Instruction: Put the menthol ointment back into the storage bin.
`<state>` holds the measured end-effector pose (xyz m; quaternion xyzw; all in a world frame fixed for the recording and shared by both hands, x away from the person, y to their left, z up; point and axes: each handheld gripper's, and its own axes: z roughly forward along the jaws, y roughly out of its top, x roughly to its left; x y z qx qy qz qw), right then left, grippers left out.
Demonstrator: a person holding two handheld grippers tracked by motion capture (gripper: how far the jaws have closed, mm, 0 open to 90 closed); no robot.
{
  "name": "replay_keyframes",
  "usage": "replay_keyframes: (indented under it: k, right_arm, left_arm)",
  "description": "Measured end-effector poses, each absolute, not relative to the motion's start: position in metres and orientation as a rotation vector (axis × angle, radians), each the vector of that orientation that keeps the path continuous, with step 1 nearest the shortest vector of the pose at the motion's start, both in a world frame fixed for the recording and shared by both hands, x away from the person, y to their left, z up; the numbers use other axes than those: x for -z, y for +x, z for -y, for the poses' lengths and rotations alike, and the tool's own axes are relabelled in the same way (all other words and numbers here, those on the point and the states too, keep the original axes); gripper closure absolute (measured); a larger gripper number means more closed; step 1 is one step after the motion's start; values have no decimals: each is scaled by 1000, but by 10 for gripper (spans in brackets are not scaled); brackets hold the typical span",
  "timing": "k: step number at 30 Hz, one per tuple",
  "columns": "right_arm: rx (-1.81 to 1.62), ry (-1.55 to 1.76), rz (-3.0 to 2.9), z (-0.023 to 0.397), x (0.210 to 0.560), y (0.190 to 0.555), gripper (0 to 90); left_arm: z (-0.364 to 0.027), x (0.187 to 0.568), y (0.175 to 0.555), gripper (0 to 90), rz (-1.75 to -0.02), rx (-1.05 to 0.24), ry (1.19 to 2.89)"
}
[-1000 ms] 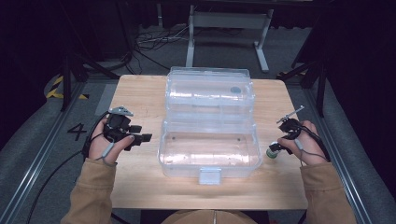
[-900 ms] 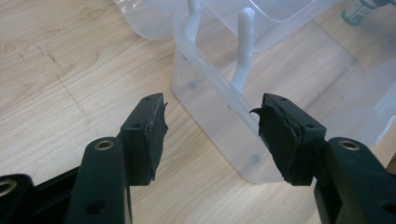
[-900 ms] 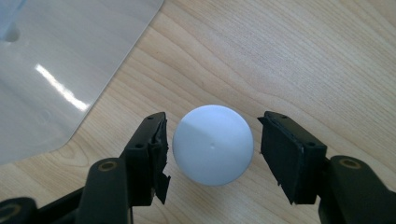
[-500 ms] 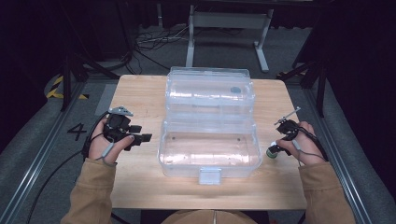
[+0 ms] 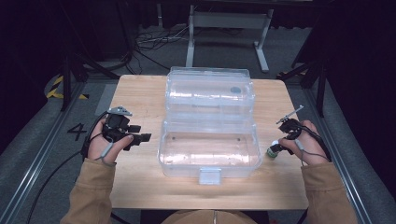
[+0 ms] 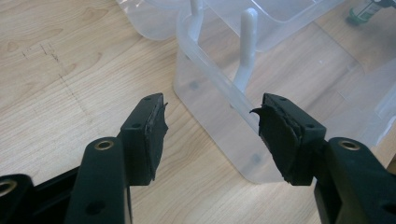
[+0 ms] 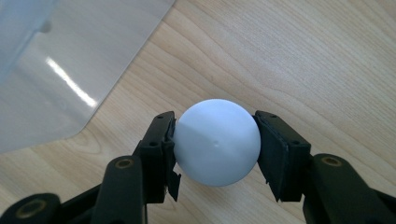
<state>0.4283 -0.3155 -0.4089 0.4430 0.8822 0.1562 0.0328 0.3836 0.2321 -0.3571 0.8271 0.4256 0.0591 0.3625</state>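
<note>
- White ball (image 7: 217,142) sits between the jaws of the right hand-held gripper (image 7: 215,144), on the wood surface (image 7: 303,60) just off the right end of the clear plastic box (image 5: 208,149).
- Jaws have just been closing w/ the ball between them; both pads look to be touching its sides now, so a light pinch at best. Can't tell how firm.
- In the high view the right hand-held gripper (image 5: 275,150) is low at the surface, close beside the box wall; a green-and-white bit shows at its tip.
- Left hand-held gripper (image 6: 211,128) is open, nothing between its jaws, aimed at the near left corner of the box, apart from it.
- Box lid (image 5: 210,91) is flipped back, bottom looks bare.
- Risks:
  - ball is round + smooth: a grip off-centre could squirt it out, and it may roll off the surface edge nearby.
  - lifting too soon w/ a weak pinch = drop.
  - box wall is close: the swing over could clip the rim and knock the ball loose.
</note>
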Motion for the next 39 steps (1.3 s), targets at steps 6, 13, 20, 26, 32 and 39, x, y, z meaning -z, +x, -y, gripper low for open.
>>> replay_keyframes:
  k: [6, 13, 20, 26, 32, 39]
  right_arm:
    - [-523, 1323, -2719, 318, 395, 424, 501]
    - [-561, 1257, -2728, 320, 377, 416, 501]
    - [-557, 1182, -2746, 317, 359, 411, 501]
    - [-584, 1111, -2765, 314, 343, 408, 501]
    - [-594, 1054, -2773, 310, 330, 405, 500]
    - [-615, 963, -2798, 299, 317, 400, 501]
  left_arm:
    - [-234, 357, 383, 420, -1101, -155, 2126]
    - [-233, 359, 384, 420, -1112, -153, 2128]
    - [-233, 359, 384, 420, -1115, -151, 2126]
    - [-234, 359, 384, 420, -1112, -152, 2128]
    - [-234, 359, 384, 420, -1113, -149, 2125]
    - [-232, 360, 385, 420, -1114, -146, 2128]
